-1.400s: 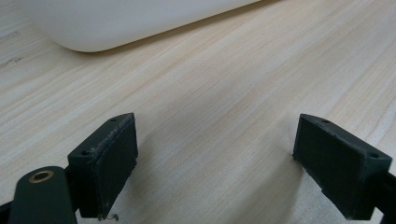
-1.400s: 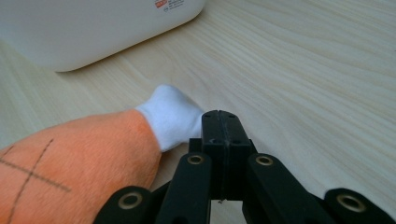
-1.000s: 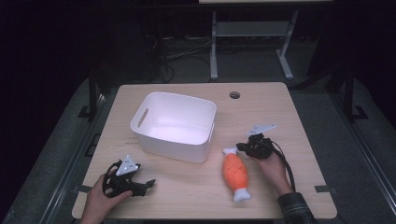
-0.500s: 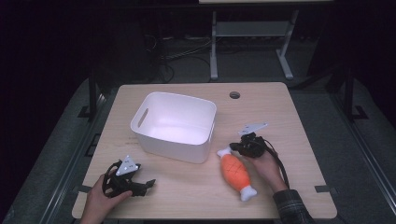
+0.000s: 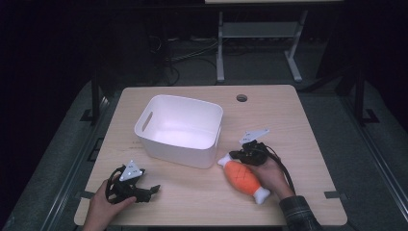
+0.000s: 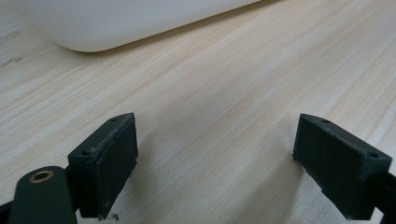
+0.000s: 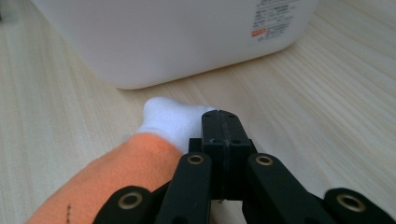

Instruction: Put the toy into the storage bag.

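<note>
An orange plush toy [image 5: 243, 177] with white ends lies on the wooden table [image 5: 298, 125], angled, its upper white end close to the white bin [image 5: 179, 153]. My right gripper [image 5: 235, 155] is shut with nothing between its jaws, and its tips rest against that white end [image 7: 169, 122]. In the right gripper view the shut jaws of the gripper [image 7: 219, 117] sit just right of the toy [image 7: 116, 179], facing the bin wall [image 7: 163, 37]. My left gripper [image 5: 154, 188] rests open on the table at the front left. Its spread jaws [image 6: 215, 163] frame bare wood.
The bin's rounded bottom corner [image 6: 116, 23] lies ahead of the left gripper. A label [image 7: 275, 18] is stuck on the bin wall. A round cable hole [image 5: 241, 97] sits near the table's far edge. A metal stand [image 5: 255, 38] is behind the table.
My right gripper has moved left toward the bin, and the toy's upper end has swung left with it. The left gripper has stayed put.
</note>
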`<state>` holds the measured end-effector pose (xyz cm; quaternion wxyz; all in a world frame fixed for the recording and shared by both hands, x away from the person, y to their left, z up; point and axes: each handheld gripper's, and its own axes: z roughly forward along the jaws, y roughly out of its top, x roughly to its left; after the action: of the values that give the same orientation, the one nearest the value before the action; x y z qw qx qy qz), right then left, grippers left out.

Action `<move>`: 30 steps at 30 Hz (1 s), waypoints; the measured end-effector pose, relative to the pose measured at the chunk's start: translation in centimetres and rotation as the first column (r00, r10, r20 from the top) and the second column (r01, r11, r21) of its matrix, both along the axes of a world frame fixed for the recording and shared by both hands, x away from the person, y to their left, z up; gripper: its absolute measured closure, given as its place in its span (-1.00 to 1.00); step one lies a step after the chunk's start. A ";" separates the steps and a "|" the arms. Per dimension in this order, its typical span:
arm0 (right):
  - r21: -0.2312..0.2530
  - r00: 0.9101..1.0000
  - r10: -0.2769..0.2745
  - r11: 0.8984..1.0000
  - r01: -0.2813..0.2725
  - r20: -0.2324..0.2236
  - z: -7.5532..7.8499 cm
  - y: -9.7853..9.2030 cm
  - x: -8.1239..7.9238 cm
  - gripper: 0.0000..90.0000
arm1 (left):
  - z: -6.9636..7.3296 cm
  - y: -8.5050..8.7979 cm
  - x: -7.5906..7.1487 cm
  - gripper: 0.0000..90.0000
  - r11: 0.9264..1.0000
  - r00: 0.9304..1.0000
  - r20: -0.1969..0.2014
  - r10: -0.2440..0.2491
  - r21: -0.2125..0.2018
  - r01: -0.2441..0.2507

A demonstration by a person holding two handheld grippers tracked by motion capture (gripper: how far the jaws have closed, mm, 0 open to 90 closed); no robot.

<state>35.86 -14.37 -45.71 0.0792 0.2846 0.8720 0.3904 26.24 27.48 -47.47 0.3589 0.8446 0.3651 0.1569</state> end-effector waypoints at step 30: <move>0.097 0.982 -0.186 0.977 0.189 -0.043 2.9 -5.7 -1.7 0.06 | 0.0 0.0 0.0 -0.71 1.000 1.000 0.000 0.000 0.000 0.000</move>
<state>34.12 -20.06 -42.79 0.0866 0.3757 0.8218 0.4196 26.23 27.48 -47.47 0.3587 0.8446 0.3650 0.1571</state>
